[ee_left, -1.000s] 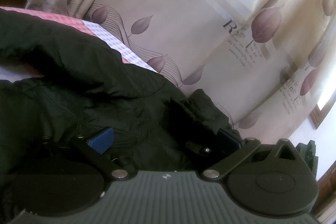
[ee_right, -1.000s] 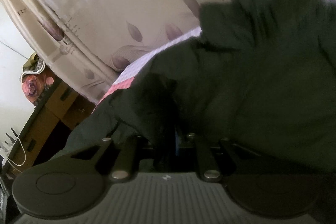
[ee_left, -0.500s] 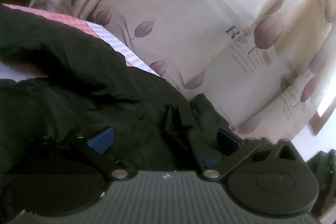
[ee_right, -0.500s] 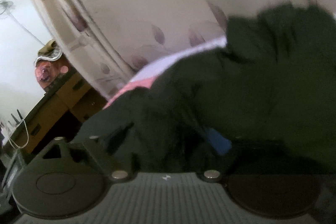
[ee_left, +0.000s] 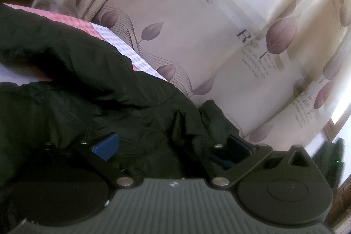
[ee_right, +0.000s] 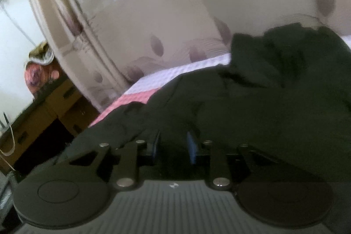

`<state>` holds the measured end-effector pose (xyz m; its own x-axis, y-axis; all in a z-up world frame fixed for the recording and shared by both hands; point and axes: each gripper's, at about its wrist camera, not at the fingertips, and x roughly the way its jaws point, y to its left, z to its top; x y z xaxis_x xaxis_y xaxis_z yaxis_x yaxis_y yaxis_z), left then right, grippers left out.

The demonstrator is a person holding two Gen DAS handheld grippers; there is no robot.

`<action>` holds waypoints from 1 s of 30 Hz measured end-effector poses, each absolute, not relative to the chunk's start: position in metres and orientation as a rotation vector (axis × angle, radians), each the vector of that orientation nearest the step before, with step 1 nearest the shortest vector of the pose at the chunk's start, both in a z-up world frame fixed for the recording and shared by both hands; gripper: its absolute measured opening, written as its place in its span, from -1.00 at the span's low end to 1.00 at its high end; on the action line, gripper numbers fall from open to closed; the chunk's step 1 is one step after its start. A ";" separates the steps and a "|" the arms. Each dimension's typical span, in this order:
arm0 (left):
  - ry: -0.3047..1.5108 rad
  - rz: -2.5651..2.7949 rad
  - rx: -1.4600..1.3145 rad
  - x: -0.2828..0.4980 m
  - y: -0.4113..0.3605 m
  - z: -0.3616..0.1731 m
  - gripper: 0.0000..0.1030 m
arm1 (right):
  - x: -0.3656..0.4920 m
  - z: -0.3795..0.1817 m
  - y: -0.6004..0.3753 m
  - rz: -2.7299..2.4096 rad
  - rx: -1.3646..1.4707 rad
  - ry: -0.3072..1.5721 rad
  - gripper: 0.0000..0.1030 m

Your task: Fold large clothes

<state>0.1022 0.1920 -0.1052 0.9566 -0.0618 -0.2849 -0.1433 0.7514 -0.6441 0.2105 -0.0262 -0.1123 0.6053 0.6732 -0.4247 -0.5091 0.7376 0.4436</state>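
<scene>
A large dark green jacket [ee_left: 92, 102] lies spread over a bed [ee_left: 122, 45] dressed in pink and lavender check, in front of a cream curtain [ee_left: 219, 36] printed with plum leaves, as a person works to fold it with a hand-held claw in each hand. In the left wrist view the left claw [ee_left: 173, 146] stands spread wide, its blue pads at about 8 and 4 o'clock of the frame's centre, with a bunched ridge of the jacket heaped between them; the pads do not appear to press on it, so the cloth looks to be resting there, not pinched. In the right wrist view the right claw [ee_right: 173, 146] has just been closing, its pads now fairly near each other at 6 o'clock with dark cloth in the gap; the blur and shadow keep it unclear whether they bite the fabric yet. The narrowing seems aimed at taking a fresh hold near the jacket's edge, which runs toward 9 o'clock over the bed's pink strip, so the panel can be lifted and laid across. A wooden cabinet [ee_right: 43, 115] sits at 8 o'clock beyond the bed. The fold itself looks barely begun: the jacket remains rumpled, with a raised hump at 2 o'clock.
</scene>
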 end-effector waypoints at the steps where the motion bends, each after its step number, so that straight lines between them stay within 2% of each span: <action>1: 0.299 0.045 -0.722 0.102 0.192 -0.105 1.00 | 0.212 -0.115 -0.018 0.708 0.248 0.622 -0.51; 3: 0.300 0.046 -0.720 0.103 0.192 -0.105 1.00 | 0.213 -0.126 0.003 0.680 0.105 0.675 -0.52; 6: 0.300 0.044 -0.727 0.102 0.193 -0.105 1.00 | 0.208 -0.126 0.022 0.662 -0.035 0.654 -0.52; 14: 0.339 -0.023 -0.770 0.077 0.219 -0.094 0.94 | 0.206 -0.128 0.018 0.668 -0.022 0.645 -0.52; 25: 0.290 0.226 -0.996 -0.049 0.368 -0.086 0.96 | 0.204 -0.127 0.017 0.654 -0.003 0.630 -0.51; 30: 0.326 0.329 -1.110 -0.062 0.434 -0.105 0.98 | 0.199 -0.125 0.018 0.623 -0.033 0.611 -0.48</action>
<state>-0.0621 0.4342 -0.1050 0.9049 0.0952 -0.4149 -0.4158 0.4065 -0.8136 0.1988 0.0182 -0.1251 0.6429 0.5372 -0.5461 -0.5559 0.8176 0.1498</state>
